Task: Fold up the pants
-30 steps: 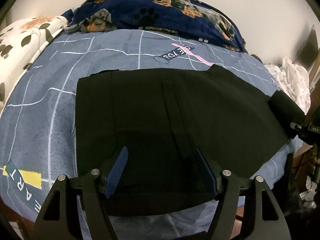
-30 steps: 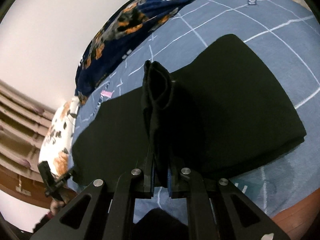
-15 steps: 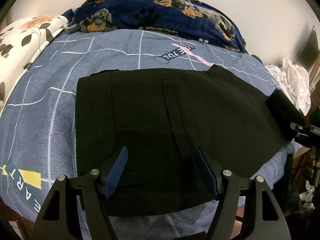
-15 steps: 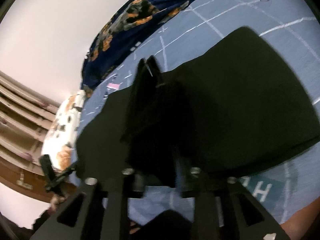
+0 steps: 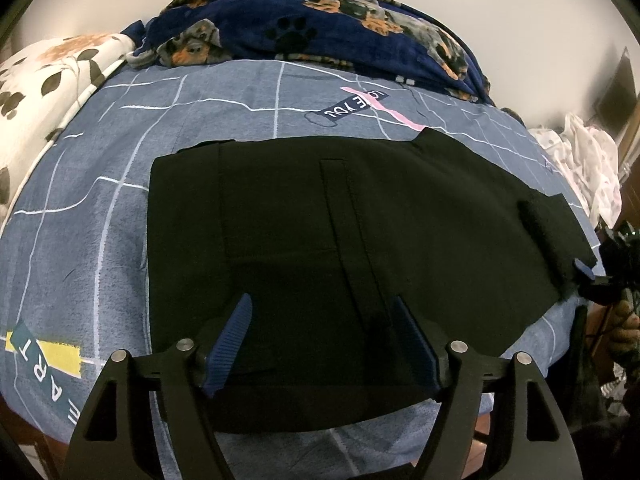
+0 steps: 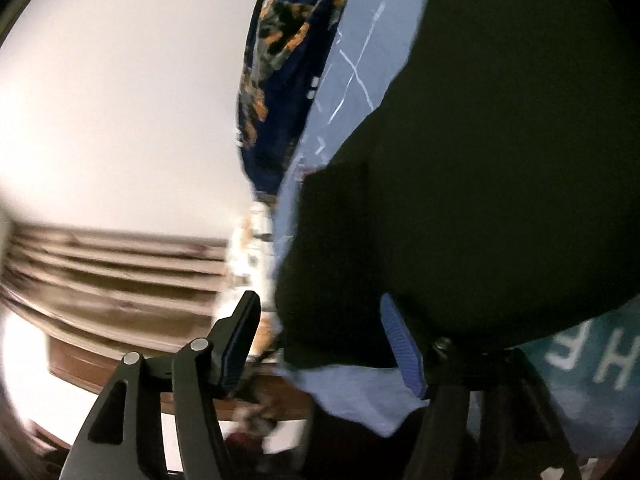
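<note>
black pants (image 5: 340,248) lie spread flat on the bed (image 5: 100,208), on its blue-grey sheet with white lines. my left tongs (image 5: 322,344) hang over the near part of the pants, pointing down at them, jaws wide and opening, only flat cloth under the gap, nothing pinched. my right tongs (image 6: 324,340) sit at the pants' right end, jaws parting; a fold of black cloth shows between the blue pads (image 6: 400,344), but the frame is blurred and i see no pad pressing on it.

left view only: the whole garment, a centre seam, a rolled hem at its right end, the right tongs' tip just beside that end, a white leaf-print pillow (image 5: 44,76), and white cloth heaped to the right.

right view only: wooden slats (image 6: 120,272) past the bed's edge. a navy dog-print blanket (image 5: 312,36) shows in both.
</note>
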`<act>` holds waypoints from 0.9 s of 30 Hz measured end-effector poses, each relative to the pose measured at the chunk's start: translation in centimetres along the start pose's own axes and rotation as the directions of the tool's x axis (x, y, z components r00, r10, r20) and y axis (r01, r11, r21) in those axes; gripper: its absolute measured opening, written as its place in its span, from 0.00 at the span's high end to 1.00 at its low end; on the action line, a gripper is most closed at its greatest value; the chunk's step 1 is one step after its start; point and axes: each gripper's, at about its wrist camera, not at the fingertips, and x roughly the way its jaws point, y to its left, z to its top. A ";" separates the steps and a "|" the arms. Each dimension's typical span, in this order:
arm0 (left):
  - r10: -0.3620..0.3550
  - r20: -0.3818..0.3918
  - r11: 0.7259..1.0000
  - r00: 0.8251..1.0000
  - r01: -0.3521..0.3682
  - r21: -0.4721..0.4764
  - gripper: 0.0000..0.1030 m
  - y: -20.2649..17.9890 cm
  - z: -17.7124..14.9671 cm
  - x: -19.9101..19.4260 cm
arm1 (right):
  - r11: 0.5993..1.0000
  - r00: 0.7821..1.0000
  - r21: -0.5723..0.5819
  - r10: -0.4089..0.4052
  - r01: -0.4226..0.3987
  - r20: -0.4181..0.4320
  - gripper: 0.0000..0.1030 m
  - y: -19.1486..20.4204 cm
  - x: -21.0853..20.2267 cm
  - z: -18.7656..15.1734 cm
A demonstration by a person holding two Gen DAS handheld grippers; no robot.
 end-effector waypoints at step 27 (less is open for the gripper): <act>-0.543 -0.140 0.840 0.828 0.535 -0.088 0.29 -13.5 8.2 6.0 | 0.999 0.999 0.045 0.029 -0.029 0.015 0.37 2.8 -1.1 -1.7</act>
